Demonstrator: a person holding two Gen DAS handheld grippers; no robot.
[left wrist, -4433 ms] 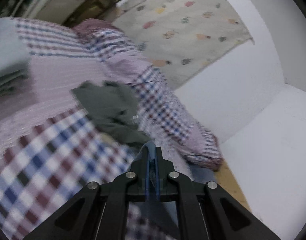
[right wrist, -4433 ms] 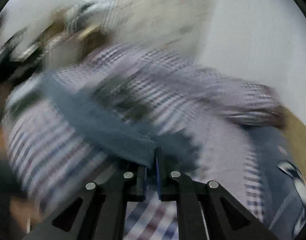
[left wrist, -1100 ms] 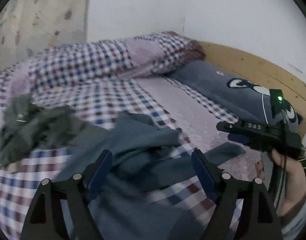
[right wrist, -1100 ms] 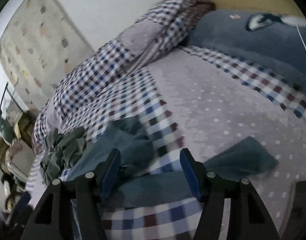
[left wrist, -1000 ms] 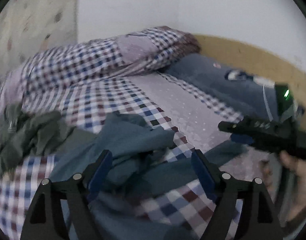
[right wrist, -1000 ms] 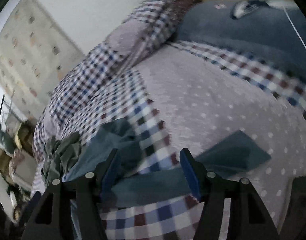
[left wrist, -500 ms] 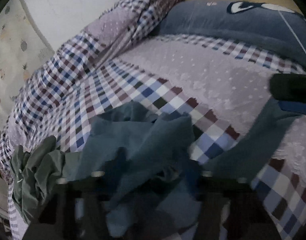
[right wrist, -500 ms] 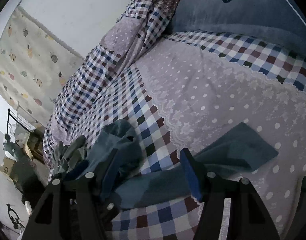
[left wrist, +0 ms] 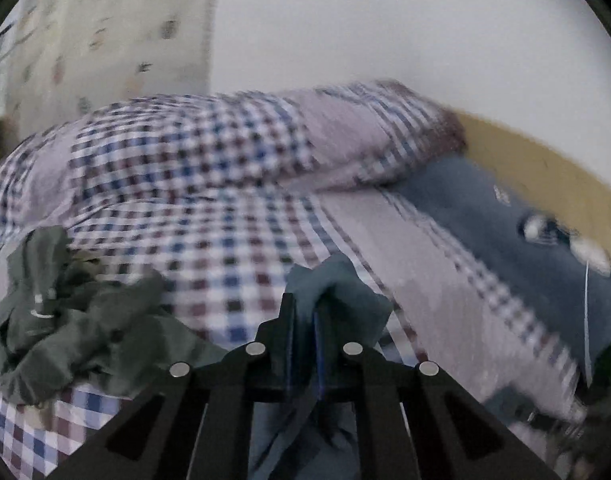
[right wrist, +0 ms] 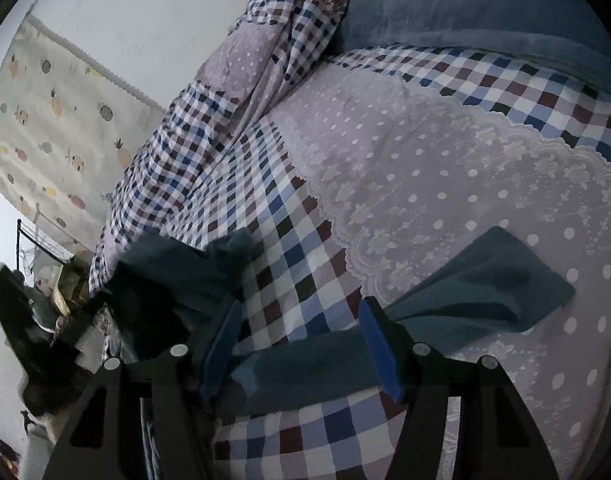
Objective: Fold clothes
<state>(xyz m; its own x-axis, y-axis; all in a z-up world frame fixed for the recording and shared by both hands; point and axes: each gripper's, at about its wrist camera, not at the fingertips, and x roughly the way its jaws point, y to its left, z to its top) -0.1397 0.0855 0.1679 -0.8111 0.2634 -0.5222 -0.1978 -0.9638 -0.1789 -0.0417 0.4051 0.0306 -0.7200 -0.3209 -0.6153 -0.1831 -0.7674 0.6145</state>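
A teal-blue garment (right wrist: pixel 477 284) lies on the checked bedspread (right wrist: pixel 289 240), one flat end stretched toward the right, the rest bunched at the left. My right gripper (right wrist: pixel 301 324) is open, its blue-padded fingers straddling the garment's long strip without gripping it. My left gripper (left wrist: pixel 305 312) is shut on a bunched fold of the same blue garment (left wrist: pixel 337 288) and holds it raised. It also shows in the right wrist view at the left, blurred, among the bunched cloth (right wrist: pixel 173 268).
A crumpled dark green garment (left wrist: pixel 65 320) lies on the bedspread at the left. A rolled checked quilt (left wrist: pixel 233 144) runs along the wall. A blue pillow (right wrist: pixel 485 12) and the wooden headboard (left wrist: pixel 545 160) lie to the right. A patterned curtain (right wrist: pixel 45 120) hangs behind.
My left gripper has closed on the blue garment's bunched part and lifted it. The right gripper stays open over the strip, hardly moved.
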